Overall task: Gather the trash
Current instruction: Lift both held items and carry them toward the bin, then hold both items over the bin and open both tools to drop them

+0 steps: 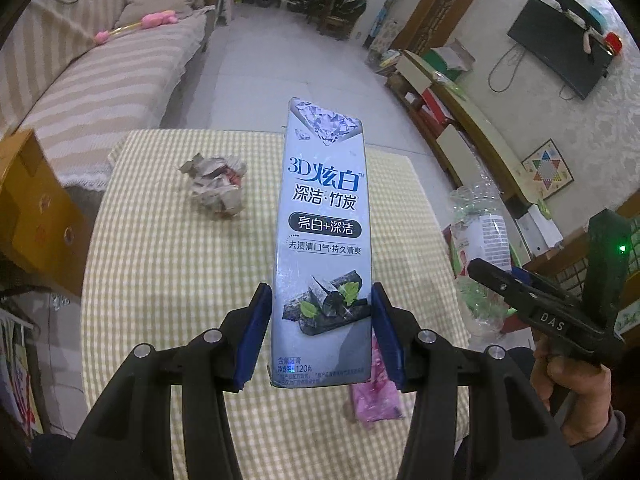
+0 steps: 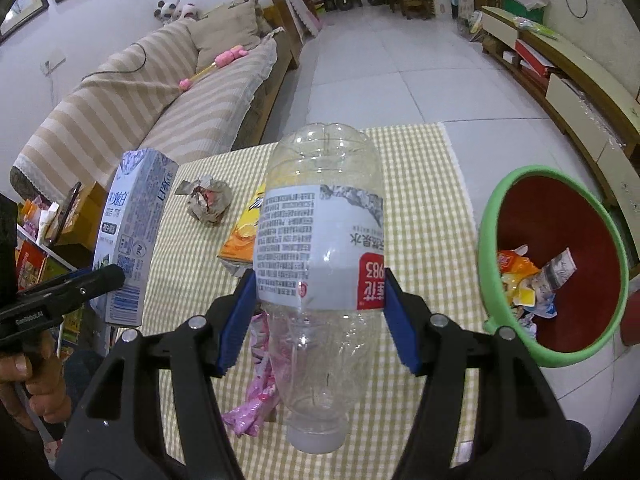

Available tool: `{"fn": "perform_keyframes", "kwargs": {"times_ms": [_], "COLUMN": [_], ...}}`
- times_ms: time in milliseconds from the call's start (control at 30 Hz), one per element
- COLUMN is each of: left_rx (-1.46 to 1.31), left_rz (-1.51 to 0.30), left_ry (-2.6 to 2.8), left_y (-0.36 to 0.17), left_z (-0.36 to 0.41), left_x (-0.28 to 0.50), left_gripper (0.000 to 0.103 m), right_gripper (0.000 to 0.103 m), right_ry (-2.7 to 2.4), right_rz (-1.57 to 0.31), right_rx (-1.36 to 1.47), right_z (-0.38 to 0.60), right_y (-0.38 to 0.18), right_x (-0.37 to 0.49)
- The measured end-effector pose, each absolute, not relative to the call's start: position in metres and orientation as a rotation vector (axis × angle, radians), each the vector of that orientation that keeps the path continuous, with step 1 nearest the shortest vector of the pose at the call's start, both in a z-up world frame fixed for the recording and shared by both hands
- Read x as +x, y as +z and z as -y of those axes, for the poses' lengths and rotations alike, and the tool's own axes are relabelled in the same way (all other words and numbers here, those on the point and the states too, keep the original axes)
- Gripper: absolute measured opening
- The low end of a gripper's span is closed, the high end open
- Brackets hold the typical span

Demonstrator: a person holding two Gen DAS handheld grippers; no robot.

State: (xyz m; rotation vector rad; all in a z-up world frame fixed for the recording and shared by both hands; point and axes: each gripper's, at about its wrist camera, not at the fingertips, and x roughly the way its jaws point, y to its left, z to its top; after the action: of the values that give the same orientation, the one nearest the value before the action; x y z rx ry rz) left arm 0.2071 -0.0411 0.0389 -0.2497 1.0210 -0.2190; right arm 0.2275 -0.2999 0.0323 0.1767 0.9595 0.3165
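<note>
My left gripper (image 1: 320, 300) is shut on a grey toothpaste box (image 1: 322, 216), held upright above the checked tablecloth (image 1: 160, 272); the same box (image 2: 132, 232) shows at the left in the right wrist view. My right gripper (image 2: 316, 284) is shut on a clear plastic bottle (image 2: 320, 248), cap end toward the camera; that bottle (image 1: 480, 248) also appears at the right in the left wrist view. A crumpled paper ball (image 1: 216, 188) (image 2: 208, 200), an orange snack bag (image 2: 240, 236) and a pink wrapper (image 2: 256, 392) (image 1: 372, 392) lie on the table.
A green-rimmed red bin (image 2: 556, 264) with wrappers inside stands right of the table. A striped sofa (image 1: 92, 80) runs along the left, a low TV cabinet (image 2: 568, 76) along the right wall. A person's hand (image 1: 572, 380) holds the right gripper.
</note>
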Motion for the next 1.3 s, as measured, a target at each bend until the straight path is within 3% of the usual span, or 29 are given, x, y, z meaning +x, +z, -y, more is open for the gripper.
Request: {"fn": "perform_keyframes", "kwargs": {"times_ms": [733, 1300], "left_rx": [-0.151, -0.12], "left_rz": [-1.025, -1.09], "left_ry": [-0.443, -0.575], "left_y": [0.059, 0.042], "left_z": [0.206, 0.32], "left_x": [0.258, 0.287], "left_gripper": [0.047, 0.047], "right_gripper": [0.059, 0.059], "right_ry": [0.129, 0.015], "right_rz": [-0.895, -0.875], "right_rx": [0.283, 0.368], "right_z": [0.449, 0.547], "right_y": [0.047, 0.032], "right_x": [0.238, 0.249]}}
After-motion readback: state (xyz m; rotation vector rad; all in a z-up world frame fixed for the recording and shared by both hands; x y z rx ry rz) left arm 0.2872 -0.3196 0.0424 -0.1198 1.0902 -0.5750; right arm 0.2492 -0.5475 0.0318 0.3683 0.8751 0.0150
